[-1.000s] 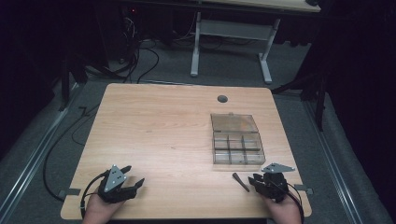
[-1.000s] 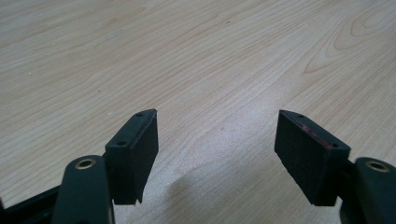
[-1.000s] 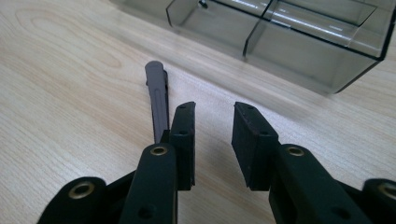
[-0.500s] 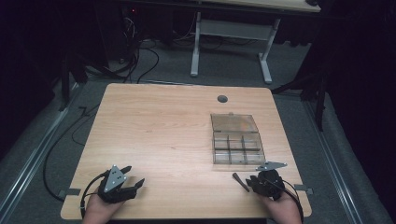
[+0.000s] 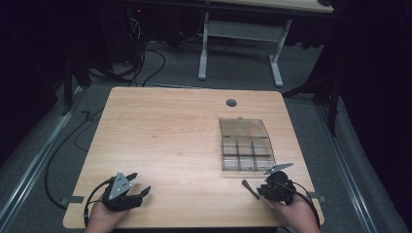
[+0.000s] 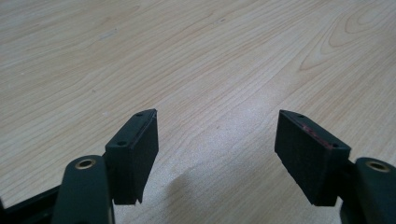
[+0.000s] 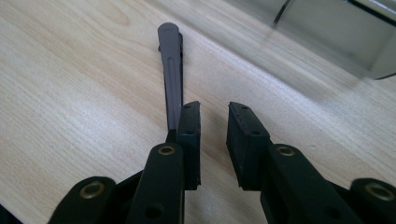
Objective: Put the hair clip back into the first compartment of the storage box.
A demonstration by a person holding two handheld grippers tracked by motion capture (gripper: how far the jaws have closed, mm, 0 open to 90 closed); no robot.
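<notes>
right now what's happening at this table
A person sits at a wooden table with a claw in each hand. The right claw is down by a slim dark stick-like tool lying just in front of a clear compartment box; its jaws have just been closing, with a narrow gap left, and the tool lies outside its left jaw rather than between them. The left claw rests open over bare wood near the front edge.

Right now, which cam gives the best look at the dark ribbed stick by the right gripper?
Right gripper view: the dark ribbed stick lies close up on the table, running away beside one finger, outside the gap. In the high view it is a small dark sliver beside the right gripper.
</notes>
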